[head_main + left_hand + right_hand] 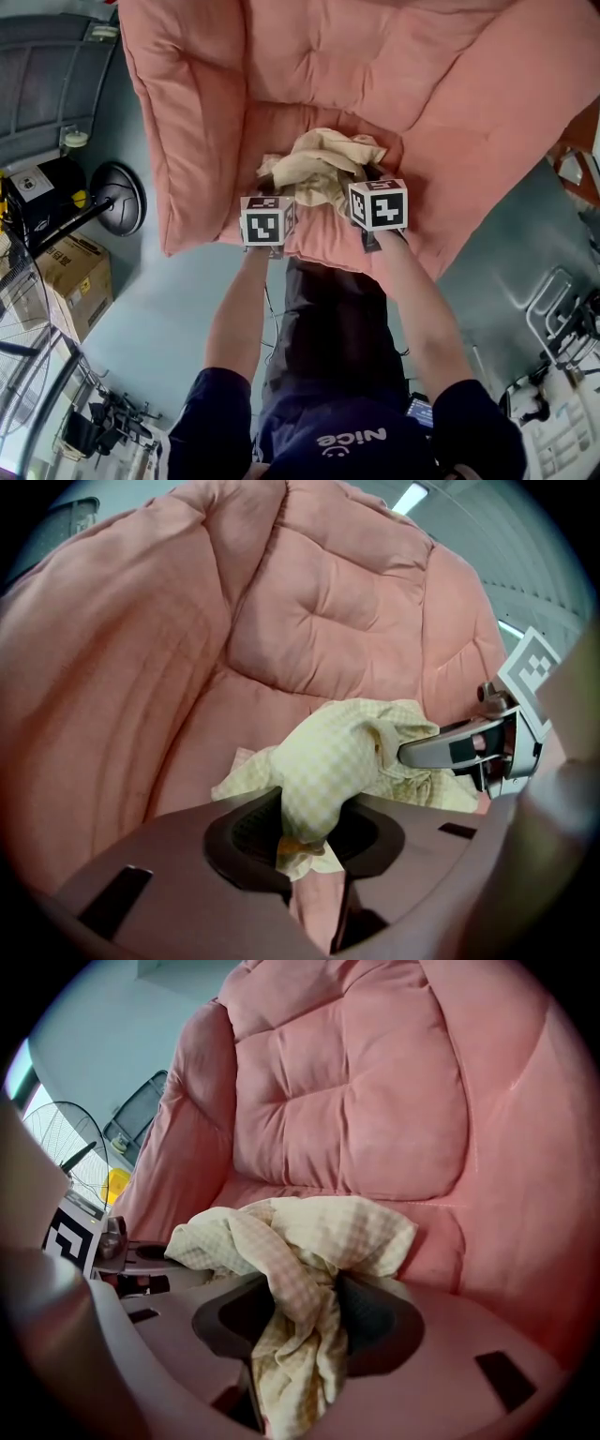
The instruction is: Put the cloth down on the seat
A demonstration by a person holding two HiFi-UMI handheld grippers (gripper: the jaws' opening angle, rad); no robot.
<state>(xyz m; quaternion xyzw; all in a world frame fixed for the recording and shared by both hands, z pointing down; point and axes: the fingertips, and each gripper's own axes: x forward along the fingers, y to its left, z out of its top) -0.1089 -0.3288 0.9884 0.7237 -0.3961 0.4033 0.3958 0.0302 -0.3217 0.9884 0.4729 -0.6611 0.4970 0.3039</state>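
A pale yellow checked cloth [323,164] lies bunched on the seat of a pink padded armchair [281,112], near the seat's front edge. My left gripper [281,192] is at the cloth's left end. In the left gripper view its jaws [305,832] are shut on a fold of the cloth [328,771]. My right gripper [361,178] is at the cloth's right end. Seen from its own camera, the right gripper [300,1326] is open, and a twisted part of the cloth [309,1232] hangs loose between its pads. Both grippers point steeply down at the seat [441,1232].
The armchair's thick arms [187,122] and quilted back [319,602] enclose the seat. On the floor to the left are a fan [117,199], a black case [37,192] and a cardboard box [75,272]. A metal rack [562,319] stands at the right.
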